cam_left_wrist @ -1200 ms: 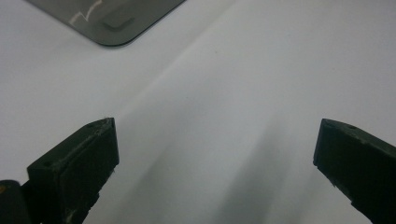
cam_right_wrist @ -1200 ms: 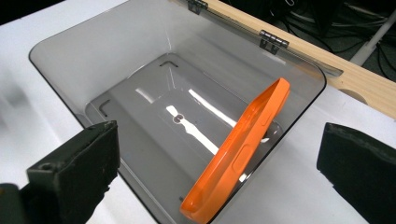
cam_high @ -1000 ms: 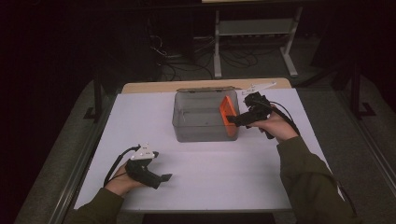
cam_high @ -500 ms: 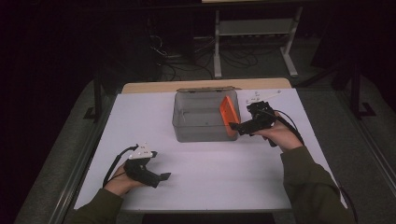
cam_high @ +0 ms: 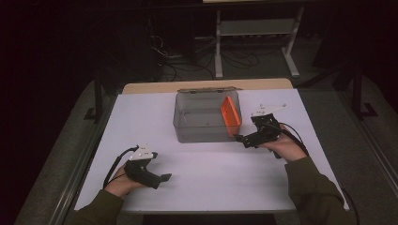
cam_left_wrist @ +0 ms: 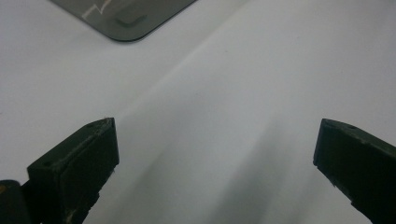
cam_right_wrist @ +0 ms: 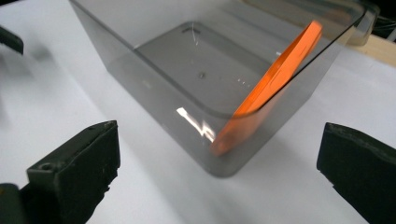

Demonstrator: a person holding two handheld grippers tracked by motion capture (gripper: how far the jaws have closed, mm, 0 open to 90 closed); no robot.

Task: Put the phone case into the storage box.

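Across the middle of the high view spreads the white table (cam_high: 206, 183), the largest thing in sight, with a strip of bare wooden edge (cam_high: 155, 87) showing along its far side and dark floor with cables and a metal stand beyond it. On the far half of that white surface stands a clear grey plastic bin (cam_high: 197, 125), rectangular with rounded corners and open at the top. Inside the bin an orange flat piece (cam_high: 230, 114) leans tilted against the bin's right wall, its lower edge down near the bottom and its upper edge near the rim; the right gripper view shows the same orange slab (cam_right_wrist: 275, 84) slanting along the near corner of the bin (cam_right_wrist: 154, 88). Just right of the bin, the right gripper (cam_high: 240, 138) is held low over the table in the person's right hand, its tips close to the bin's near right corner but apart from it; its jaws are spread wide with nothing between them. Well apart from the bin, near the front left of the table, the left gripper (cam_high: 165, 178) sits in the person's left hand close to the surface, jaws likewise spread wide and empty, with one corner of the bin (cam_left_wrist: 126, 23) visible ahead of it.
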